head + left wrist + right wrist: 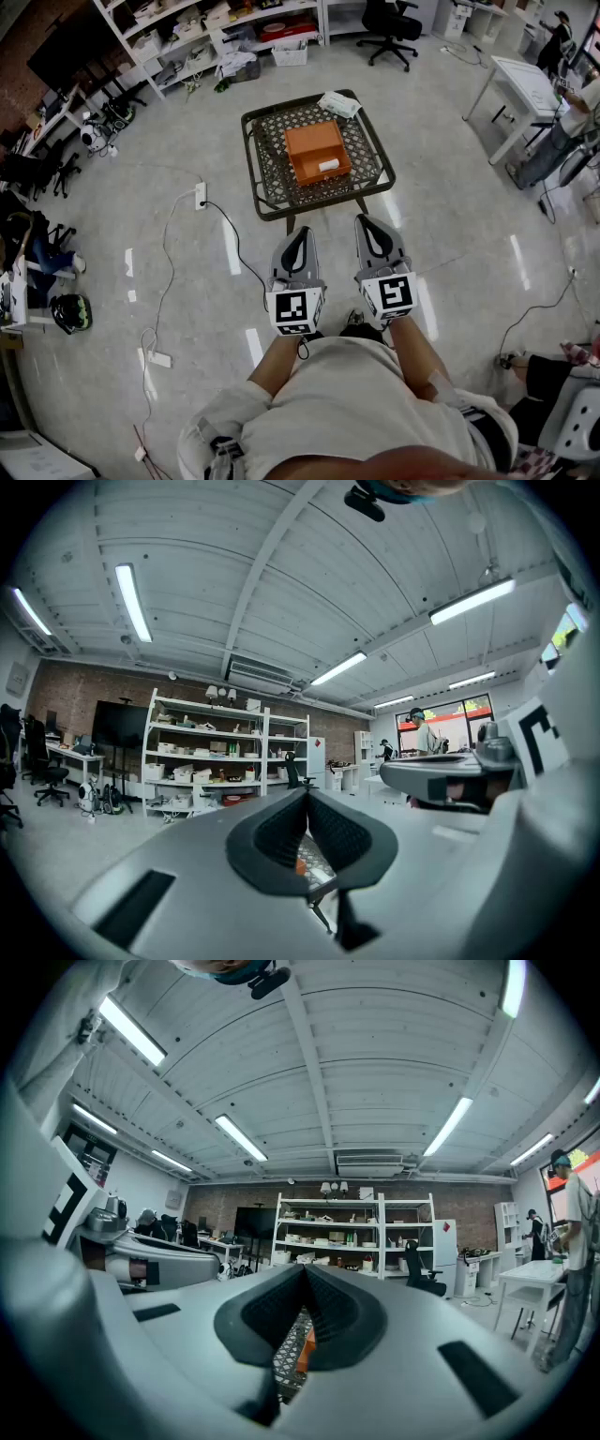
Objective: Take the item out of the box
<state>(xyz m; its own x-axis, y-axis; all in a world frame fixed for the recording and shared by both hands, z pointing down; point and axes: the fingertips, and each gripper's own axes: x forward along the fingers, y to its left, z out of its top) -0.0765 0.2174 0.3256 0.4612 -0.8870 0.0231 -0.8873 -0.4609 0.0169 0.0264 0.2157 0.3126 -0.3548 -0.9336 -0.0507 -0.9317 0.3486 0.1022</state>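
Note:
An open orange box (317, 153) sits on a dark metal lattice table (272, 187) a short way ahead of me. A small white item (328, 166) lies in the box near its front edge. My left gripper (301, 232) and right gripper (367, 221) are held side by side, level, short of the table's near edge and apart from the box. Both are shut with nothing between the jaws. In the left gripper view the left gripper (307, 794) has its pads together, and a sliver of the orange box (300, 862) shows below them. The right gripper (305, 1269) looks the same, above that box (307, 1346).
A white packet (339, 104) lies on the table's far right corner. A power strip (200, 195) and its cable trail over the floor to the left. Shelves (216, 28) and an office chair (389, 23) stand behind; a white table (525, 84) and a person (562, 122) are at right.

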